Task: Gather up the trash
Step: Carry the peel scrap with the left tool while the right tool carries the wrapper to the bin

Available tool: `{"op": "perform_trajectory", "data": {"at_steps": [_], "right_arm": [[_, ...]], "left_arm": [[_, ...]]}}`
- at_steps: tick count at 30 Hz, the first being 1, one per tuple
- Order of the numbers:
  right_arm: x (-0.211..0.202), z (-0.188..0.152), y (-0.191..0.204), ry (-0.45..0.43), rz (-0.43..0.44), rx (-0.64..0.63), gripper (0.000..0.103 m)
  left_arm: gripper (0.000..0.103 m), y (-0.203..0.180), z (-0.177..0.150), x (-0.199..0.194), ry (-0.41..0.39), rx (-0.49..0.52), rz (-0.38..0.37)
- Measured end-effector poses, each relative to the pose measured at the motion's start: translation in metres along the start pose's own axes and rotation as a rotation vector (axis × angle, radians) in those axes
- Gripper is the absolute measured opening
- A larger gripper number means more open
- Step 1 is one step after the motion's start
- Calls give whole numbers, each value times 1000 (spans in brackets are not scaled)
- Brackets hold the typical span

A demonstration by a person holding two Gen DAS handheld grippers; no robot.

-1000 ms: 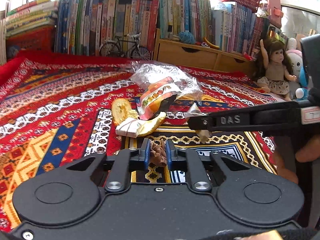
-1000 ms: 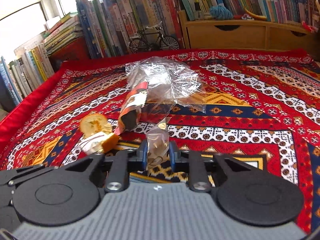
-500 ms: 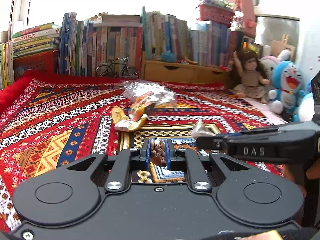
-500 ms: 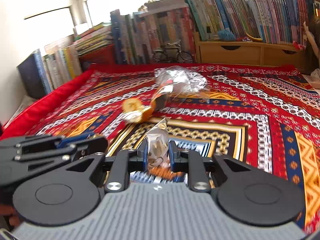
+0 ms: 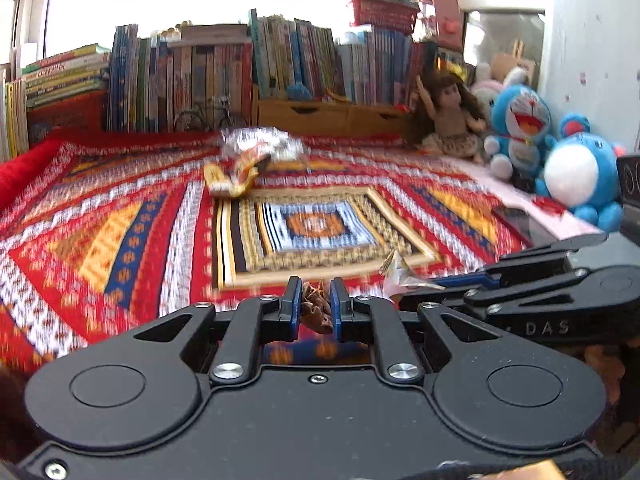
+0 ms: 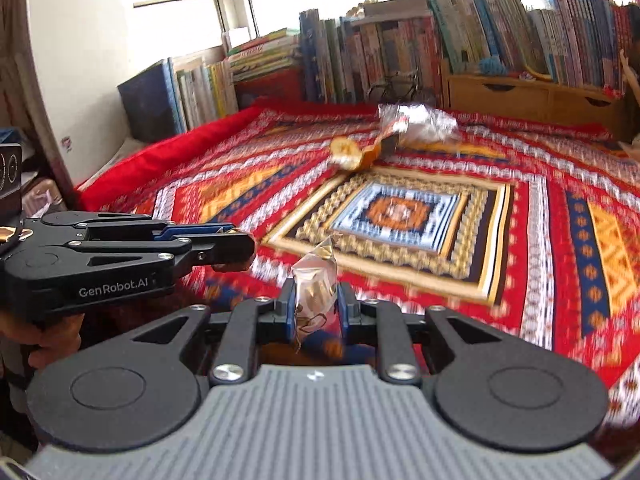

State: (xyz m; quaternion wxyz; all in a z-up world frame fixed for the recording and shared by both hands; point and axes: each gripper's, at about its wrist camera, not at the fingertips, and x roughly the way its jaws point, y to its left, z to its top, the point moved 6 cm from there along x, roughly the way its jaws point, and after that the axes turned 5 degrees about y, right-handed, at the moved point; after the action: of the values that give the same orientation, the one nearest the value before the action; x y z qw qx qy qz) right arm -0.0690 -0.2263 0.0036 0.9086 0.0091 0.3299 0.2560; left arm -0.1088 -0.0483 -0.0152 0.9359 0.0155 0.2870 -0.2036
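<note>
My left tongs [image 5: 316, 300] clamped one brown scrap [image 5: 314, 306]; my right tongs [image 6: 316, 300] clamped one clear wrapper [image 6: 314, 296]. Three more trash pieces [image 5: 248, 160] lay toward the blanket's [image 5: 120, 240] far edge, before two plush toys [image 5: 520, 128].

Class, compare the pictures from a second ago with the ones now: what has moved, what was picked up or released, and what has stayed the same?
Both grippers have pulled back from the trash pile on the patterned rug, which now looks smaller and farther off. Nothing was taken or let go: the left gripper stays shut on the brown scrap, the right gripper on the clear wrapper. The pile, books and toys are unmoved.
</note>
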Motion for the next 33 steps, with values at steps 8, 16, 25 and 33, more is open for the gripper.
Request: {"op": "perform_trajectory", "data": {"at_steps": [8,16,25,33], "right_arm": [[6,-65,4,117,32,18,25],[43,-133,2,295,31,49,25],[91,-191,-2,465,16,104,25],[130,-233,-7,548,-15,193,25]], "left_arm": [[14,-6,-75,10,157,-12,11],[14,1,-149,45,356,-67,28],[14,9,-220,93,565,-169,46],[14,22,-271,136,696,-264,93]]}}
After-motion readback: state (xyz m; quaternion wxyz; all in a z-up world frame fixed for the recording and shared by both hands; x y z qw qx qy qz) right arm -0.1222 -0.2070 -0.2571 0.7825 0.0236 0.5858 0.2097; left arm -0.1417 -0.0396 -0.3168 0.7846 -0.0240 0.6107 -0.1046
